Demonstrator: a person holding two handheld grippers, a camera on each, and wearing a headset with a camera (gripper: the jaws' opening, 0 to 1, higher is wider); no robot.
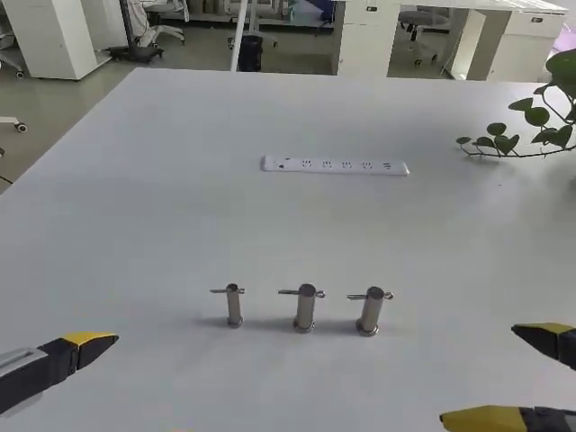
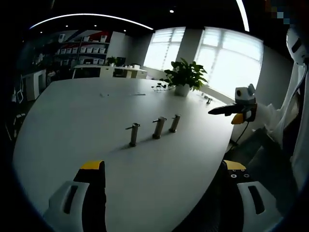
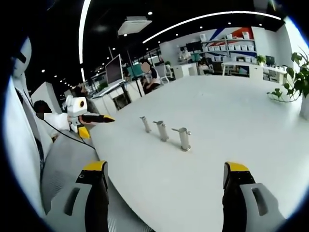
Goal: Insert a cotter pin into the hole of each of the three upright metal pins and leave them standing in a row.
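Three upright metal pins stand in a row on the white table [image 1: 180,216]: the left pin [image 1: 234,307], the middle pin [image 1: 306,309] and the right pin [image 1: 370,311]. A thin cotter pin [image 1: 299,292] sticks sideways through the top of each. My left gripper [image 1: 76,349] hovers low at the left, apart from the pins, and its own view shows it open [image 2: 163,166] and empty, facing the row [image 2: 158,127]. At the lower right my right gripper [image 1: 504,376] is open [image 3: 165,167] with nothing between its jaws, the pins [image 3: 162,130] ahead of it.
A white power strip [image 1: 335,166] lies flat beyond the pins. Plant leaves [image 1: 531,135] trail over the far right of the table, from a potted plant [image 2: 183,77]. Desks, chairs and cabinets stand past the far table edge.
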